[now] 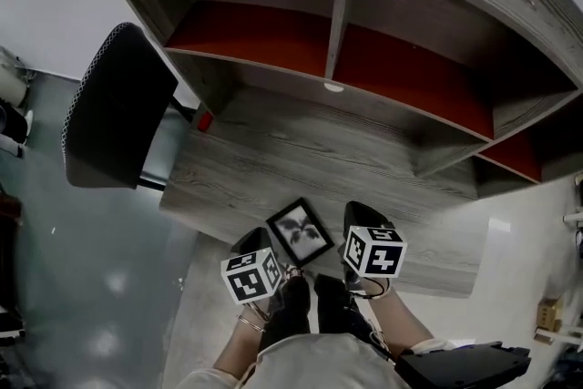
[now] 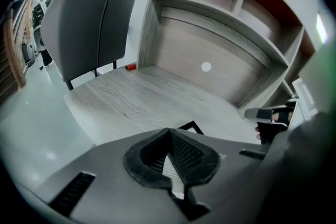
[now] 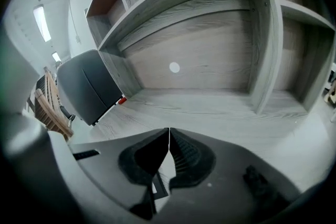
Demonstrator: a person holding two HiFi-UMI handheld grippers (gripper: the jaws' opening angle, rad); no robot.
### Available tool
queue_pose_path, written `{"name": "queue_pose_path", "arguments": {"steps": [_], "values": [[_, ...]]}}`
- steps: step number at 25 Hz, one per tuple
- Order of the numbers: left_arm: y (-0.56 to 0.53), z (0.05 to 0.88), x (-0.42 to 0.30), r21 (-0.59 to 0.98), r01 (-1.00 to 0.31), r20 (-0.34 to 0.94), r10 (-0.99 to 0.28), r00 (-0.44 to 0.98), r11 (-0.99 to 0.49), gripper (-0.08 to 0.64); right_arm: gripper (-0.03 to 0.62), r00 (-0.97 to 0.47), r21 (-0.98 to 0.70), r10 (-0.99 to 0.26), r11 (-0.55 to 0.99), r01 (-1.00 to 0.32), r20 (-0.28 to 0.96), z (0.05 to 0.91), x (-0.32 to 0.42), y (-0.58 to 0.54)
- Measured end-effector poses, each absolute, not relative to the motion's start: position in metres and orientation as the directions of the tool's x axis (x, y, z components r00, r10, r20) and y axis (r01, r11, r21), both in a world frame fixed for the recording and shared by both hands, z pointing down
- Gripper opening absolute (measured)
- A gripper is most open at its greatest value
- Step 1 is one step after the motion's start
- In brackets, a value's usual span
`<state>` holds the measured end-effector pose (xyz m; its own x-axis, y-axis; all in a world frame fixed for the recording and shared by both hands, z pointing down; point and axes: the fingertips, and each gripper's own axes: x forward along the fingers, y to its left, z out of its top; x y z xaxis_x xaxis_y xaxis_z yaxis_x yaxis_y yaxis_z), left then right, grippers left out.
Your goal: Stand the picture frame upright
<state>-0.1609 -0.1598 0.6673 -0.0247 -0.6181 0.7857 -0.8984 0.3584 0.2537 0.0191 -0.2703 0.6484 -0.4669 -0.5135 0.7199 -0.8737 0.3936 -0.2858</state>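
A black picture frame [image 1: 299,230] with a dark plant print lies flat on the grey wooden desk [image 1: 273,159], close to its front edge. My left gripper [image 1: 259,240] hovers just left of the frame, and its jaws are shut with nothing between them. One frame corner [image 2: 191,126] peeks over the closed left gripper [image 2: 169,132] in the left gripper view. My right gripper [image 1: 359,212] hangs just right of the frame, also shut and empty. In the right gripper view the right gripper [image 3: 169,130] tips meet, and a strip of the frame [image 3: 156,186] shows below them.
A hutch [image 1: 339,5] with red-backed shelves rises at the desk's rear, with a white disc [image 1: 333,87] on its back panel. A black chair [image 1: 118,105] stands at the left end, next to a small red object [image 1: 204,120]. The person's legs are below the desk edge.
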Motion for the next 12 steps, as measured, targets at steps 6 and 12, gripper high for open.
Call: {"name": "queue_pose_path", "arguments": {"steps": [6,12], "values": [[-0.148,0.693,-0.146,0.267,-0.886,0.807,-0.591,-0.011,0.38,0.012,0.032,-0.472,-0.278,-0.454,0.431,-0.859,0.755,0.673,0.021,-0.258],[-0.134,0.712,-0.132,0.27,-0.868,0.826,-0.563,-0.013,0.416,0.012,0.032,-0.483,-0.272,-0.4,0.478,-0.835,0.779,0.692,0.019,-0.25]]}}
